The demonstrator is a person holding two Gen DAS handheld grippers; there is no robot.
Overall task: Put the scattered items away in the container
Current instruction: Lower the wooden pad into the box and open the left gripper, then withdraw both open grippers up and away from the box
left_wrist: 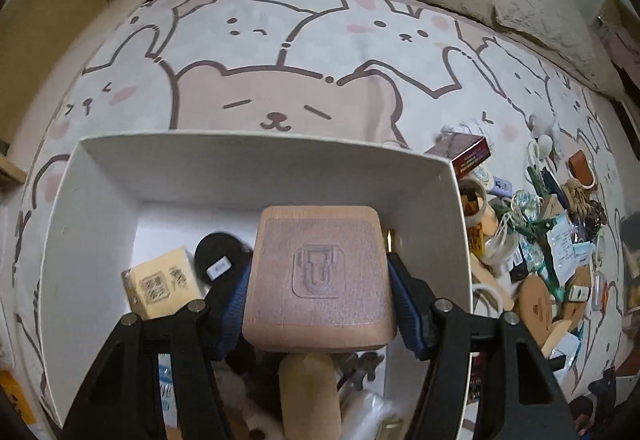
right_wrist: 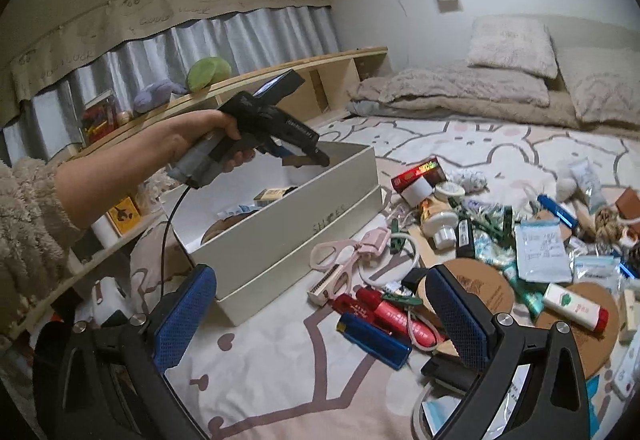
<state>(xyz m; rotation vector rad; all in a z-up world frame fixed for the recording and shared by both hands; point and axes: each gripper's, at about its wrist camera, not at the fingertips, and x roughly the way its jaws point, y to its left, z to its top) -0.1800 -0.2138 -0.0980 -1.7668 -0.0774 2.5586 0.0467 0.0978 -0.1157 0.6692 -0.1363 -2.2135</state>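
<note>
My left gripper point(left_wrist: 320, 298) is shut on a wooden brush point(left_wrist: 320, 272), with the blue pads pressing both sides of its square head and its handle pointing back toward the camera. It hangs over the white box point(left_wrist: 256, 160), which holds a small yellow carton point(left_wrist: 164, 280), a black round item point(left_wrist: 218, 250) and other pieces. In the right wrist view a hand holds that left gripper point(right_wrist: 308, 156) above the same box point(right_wrist: 288, 240). My right gripper point(right_wrist: 320, 320) is open and empty, low over the bed and facing the scattered pile point(right_wrist: 480, 260).
Pink scissors point(right_wrist: 332, 256), red tubes point(right_wrist: 384, 308), a blue lighter point(right_wrist: 376, 340), cork coasters point(right_wrist: 492, 288) and a white tube point(right_wrist: 576, 306) lie right of the box. Folded blankets and pillows point(right_wrist: 460, 88) sit at the bed's head. A wooden shelf point(right_wrist: 280, 76) runs along the left.
</note>
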